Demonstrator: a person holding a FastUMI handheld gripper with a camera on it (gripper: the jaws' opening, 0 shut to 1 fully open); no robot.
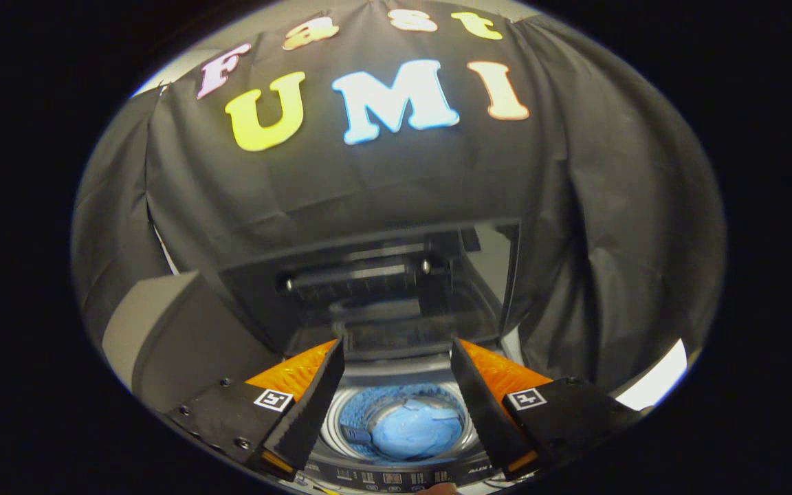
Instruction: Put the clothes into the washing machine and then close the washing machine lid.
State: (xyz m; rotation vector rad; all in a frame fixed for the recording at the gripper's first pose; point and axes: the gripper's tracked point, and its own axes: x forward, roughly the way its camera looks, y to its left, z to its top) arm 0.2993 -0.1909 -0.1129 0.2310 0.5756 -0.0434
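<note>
The gripper point(397, 375) hangs over a washing machine point(396, 474) and looks down into it. Its two fingers point(313, 405) are spread wide apart. Nothing is between them, and they do not touch anything.

In the gap between the fingers you can see the round tub point(333, 433) of the machine. The tub has a shiny rim. A light blue piece of clothes point(413, 430) lies bunched up inside the tub, down at the bottom. A small dark bit sticks out at the side of the clothes nearest the left finger, but it is too small to tell what it is.

The lid point(368, 275) of the washing machine is open. It stands up behind the tub, just beyond the finger tips. The lid is dark, and a long bar with two shiny ends runs across it. Part of the lid looks like glass, and it is hard to see what is behind it.

Below the tub, at the front of the machine, there is a dark strip with small buttons and marks point(389, 478). They are too small to read.

A grey box shape point(162, 337) sits beside the machine, next to the left finger. Black cloth point(609, 240) hangs all around behind the machine.
</note>
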